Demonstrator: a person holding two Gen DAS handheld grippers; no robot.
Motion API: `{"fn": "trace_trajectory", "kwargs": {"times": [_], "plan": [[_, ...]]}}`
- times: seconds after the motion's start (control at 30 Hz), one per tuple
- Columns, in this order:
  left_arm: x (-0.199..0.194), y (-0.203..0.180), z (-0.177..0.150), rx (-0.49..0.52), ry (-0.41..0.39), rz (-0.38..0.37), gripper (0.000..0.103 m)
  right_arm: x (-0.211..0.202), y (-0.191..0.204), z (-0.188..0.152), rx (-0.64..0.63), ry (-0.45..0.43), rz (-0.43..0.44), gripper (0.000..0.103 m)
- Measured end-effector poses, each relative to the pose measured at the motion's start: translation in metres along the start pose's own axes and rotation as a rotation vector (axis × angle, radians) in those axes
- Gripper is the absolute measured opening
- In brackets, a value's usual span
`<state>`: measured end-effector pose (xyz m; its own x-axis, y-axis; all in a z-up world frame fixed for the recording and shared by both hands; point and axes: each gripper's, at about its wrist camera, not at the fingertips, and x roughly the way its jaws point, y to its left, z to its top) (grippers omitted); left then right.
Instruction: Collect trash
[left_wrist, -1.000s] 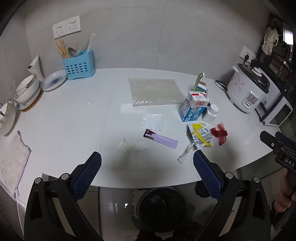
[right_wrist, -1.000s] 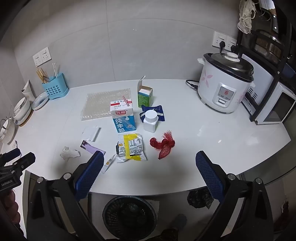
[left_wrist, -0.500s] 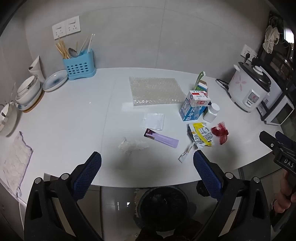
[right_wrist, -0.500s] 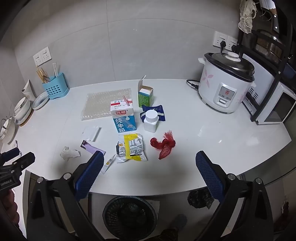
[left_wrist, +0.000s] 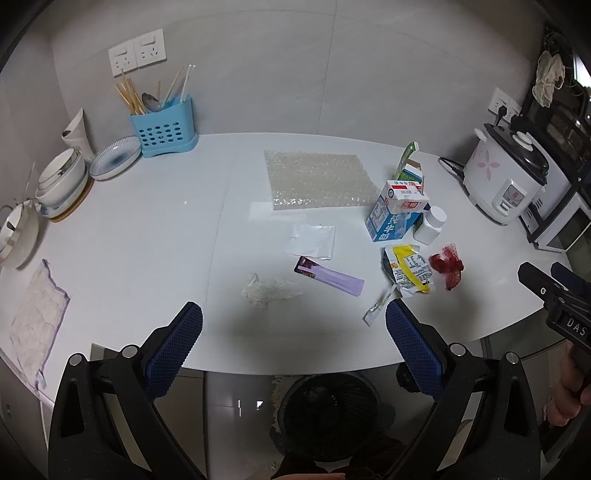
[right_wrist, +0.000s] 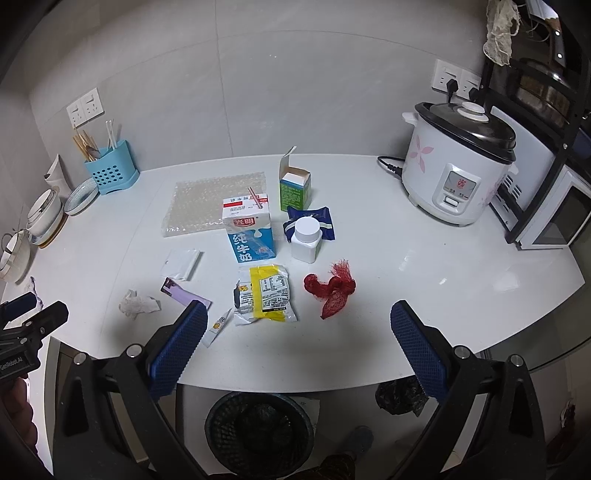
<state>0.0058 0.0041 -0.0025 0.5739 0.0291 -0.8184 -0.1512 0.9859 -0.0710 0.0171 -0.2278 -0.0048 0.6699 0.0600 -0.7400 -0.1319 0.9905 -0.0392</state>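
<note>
Nothing had shifted in the last second: my left tongs (left_wrist: 293, 326) and right tongs (right_wrist: 298, 330) hung wide open and empty above the white desk (right_wrist: 424, 258), its litter uncollected, the black mesh bin (right_wrist: 258, 428) waiting below.

Desk (left_wrist: 140, 236) bare across left-centre of the left wrist frame; wide lane btwn utensil caddy (left_wrist: 162, 129) upper left and bubble wrap (left_wrist: 319, 181) centre. Right-centre crowded: milk carton (right_wrist: 249, 232), white bottle (right_wrist: 306, 240), green box (right_wrist: 294, 188) standing close together, w/ yellow packet (right_wrist: 267, 293) and red net (right_wrist: 332, 290) lying flat just in front. Lower right of the right wrist frame open up to rice cooker (right_wrist: 458, 166). Bin (right_wrist: 258, 428) under the desk edge, bottom centre.
</note>
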Motion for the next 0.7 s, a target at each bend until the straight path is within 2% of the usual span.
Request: {"fn": "trace_trajectory", "kwargs": {"times": [0.7], "plan": [[0.0028,-0.0087,0.0041,0.009,0.004,0.002,0.097,0.0054,-0.0071,0.0034,0.002,0.007,-0.006,0.095]]}}
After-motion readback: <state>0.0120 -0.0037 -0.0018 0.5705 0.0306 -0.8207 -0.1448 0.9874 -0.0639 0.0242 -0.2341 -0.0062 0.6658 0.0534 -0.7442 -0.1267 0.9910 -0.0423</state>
